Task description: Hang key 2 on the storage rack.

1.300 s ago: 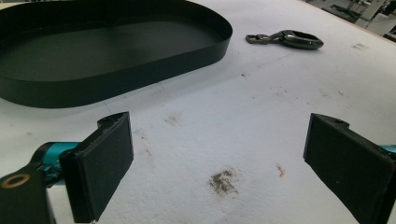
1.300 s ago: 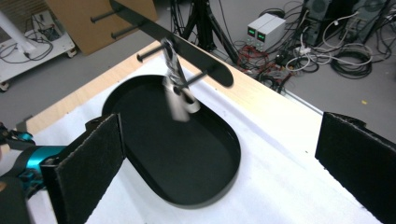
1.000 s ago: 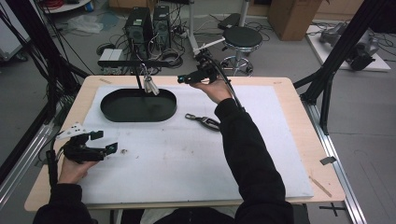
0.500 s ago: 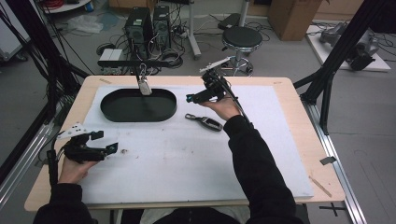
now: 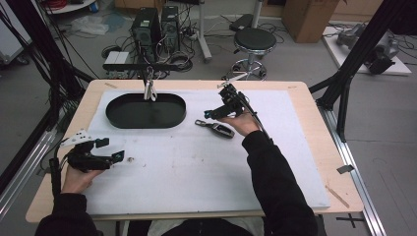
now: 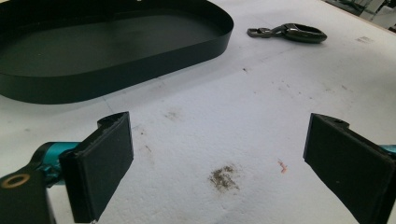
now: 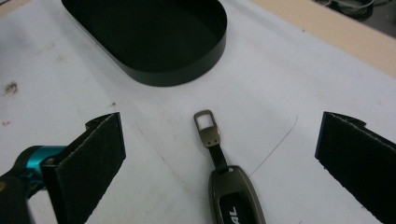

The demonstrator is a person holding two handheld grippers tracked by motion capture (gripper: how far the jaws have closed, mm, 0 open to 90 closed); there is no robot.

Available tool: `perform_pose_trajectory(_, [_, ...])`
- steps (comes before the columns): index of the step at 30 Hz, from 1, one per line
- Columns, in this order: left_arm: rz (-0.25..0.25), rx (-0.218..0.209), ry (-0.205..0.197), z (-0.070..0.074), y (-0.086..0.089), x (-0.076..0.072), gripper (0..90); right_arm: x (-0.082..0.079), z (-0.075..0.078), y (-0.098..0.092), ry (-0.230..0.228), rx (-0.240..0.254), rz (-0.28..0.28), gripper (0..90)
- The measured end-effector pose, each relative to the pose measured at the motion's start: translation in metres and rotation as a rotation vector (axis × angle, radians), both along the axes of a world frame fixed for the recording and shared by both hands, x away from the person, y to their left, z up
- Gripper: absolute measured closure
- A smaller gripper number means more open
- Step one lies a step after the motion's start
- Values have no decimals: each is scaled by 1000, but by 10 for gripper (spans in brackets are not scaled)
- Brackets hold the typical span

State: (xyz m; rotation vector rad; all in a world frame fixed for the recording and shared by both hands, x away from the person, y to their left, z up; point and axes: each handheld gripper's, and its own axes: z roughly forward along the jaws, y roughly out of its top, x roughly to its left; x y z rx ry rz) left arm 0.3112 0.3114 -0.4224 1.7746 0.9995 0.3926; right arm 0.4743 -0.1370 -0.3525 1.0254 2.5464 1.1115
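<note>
A dark metal car key fob with a strap and clip (image 5: 216,129) (image 7: 229,189) (image 6: 294,32) lies on the white mat, right of the black oval tray (image 5: 146,110) (image 6: 116,51) (image 7: 154,37). My right gripper (image 5: 219,112) (image 7: 219,154) hovers just above the fob, open, the fob lying between its jaws in the right gripper view. My left gripper (image 5: 110,150) (image 6: 217,163) rests at the table's left front, open, nothing between its jaws but stained mat.
A silver object (image 5: 149,89) hangs over the tray's far rim. A small bit (image 5: 131,159) lies on the mat near the left gripper. Black frame posts stand at both sides; the white mat (image 5: 196,172) covers most of the wooden table.
My right gripper has drawn back from over the tray toward the right and down, ending above the key fob. The left gripper has stayed put.
</note>
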Motion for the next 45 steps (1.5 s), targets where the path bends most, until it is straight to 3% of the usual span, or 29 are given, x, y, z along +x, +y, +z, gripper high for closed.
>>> perform_pose_trajectory(22, [-2, 1, 1, 0, 0, 1, 88, 13, -53, 15, 86, -137, 16, 8])
perform_pose_trajectory(25, [-2, 0, 0, 0, 0, 1, 88, 16, -58, 16, 108, -119, 25, 42])
perform_pose_trajectory(28, [-1, 1, -1, 0, 0, 0, 88, 20, -62, 18, 102, -118, 29, 57])
perform_pose_trajectory(41, [3, 2, -5, 0, 1, 1, 90, 20, -71, 26, 94, -161, 99, 429])
perform_pose_trajectory(45, [4, 3, -5, 0, 1, 1, 90, 20, -74, 28, 79, -202, 94, 497])
